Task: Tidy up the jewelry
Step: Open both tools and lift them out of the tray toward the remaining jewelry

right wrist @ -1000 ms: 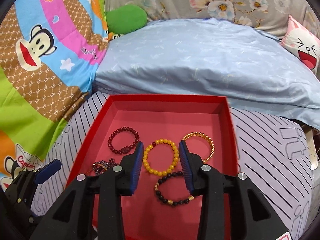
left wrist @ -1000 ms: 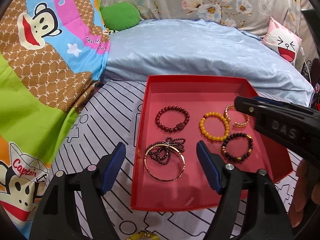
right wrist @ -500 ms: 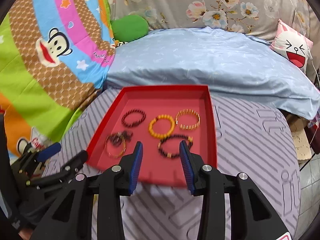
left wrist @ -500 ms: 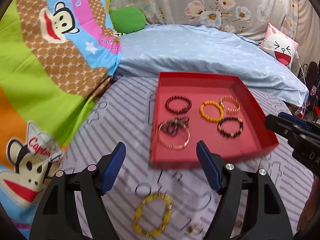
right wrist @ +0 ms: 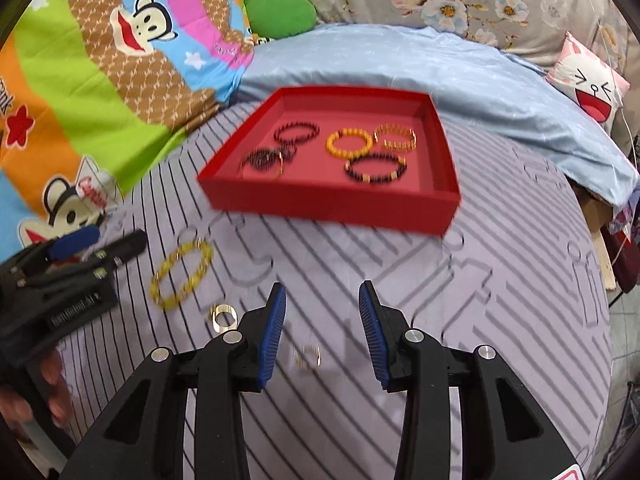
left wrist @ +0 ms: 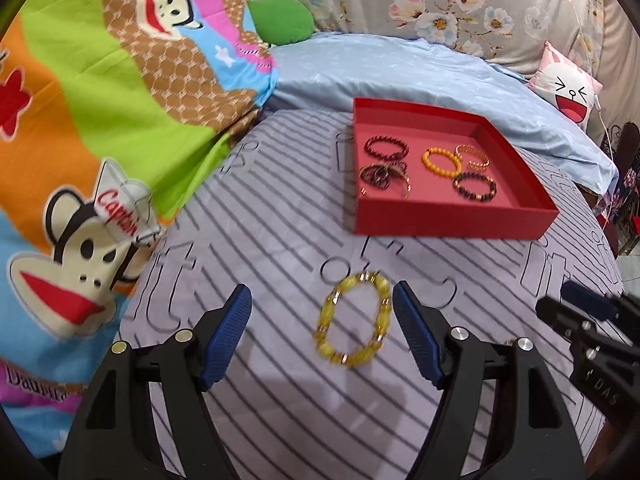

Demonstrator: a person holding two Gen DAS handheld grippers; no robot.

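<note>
red tray [right wrist: 332, 206], striped sheet [right wrist: 480, 280], cartoon blanket [left wrist: 80, 100]

A shallow red cardboard tray [right wrist: 320, 200] with a pinker floor rests on a lilac cloth printed with dark stripes and outlined letters [right wrist: 480, 300]. Inside it lie a dark red bead bracelet [right wrist: 297, 133], an orange bead bracelet [right wrist: 349, 142], a gold link bracelet [right wrist: 395, 138] and a black bead bracelet with gold spacers [right wrist: 375, 167]. On the cloth lies a translucent yellow bead bracelet [left wrist: 353, 320]; behind are a pale blue quilt [left wrist: 400, 76], a cartoon-monkey blanket in green, orange, brown, pink and blue [left wrist: 80, 120], and grey floral fabric [left wrist: 440, 0].
</note>
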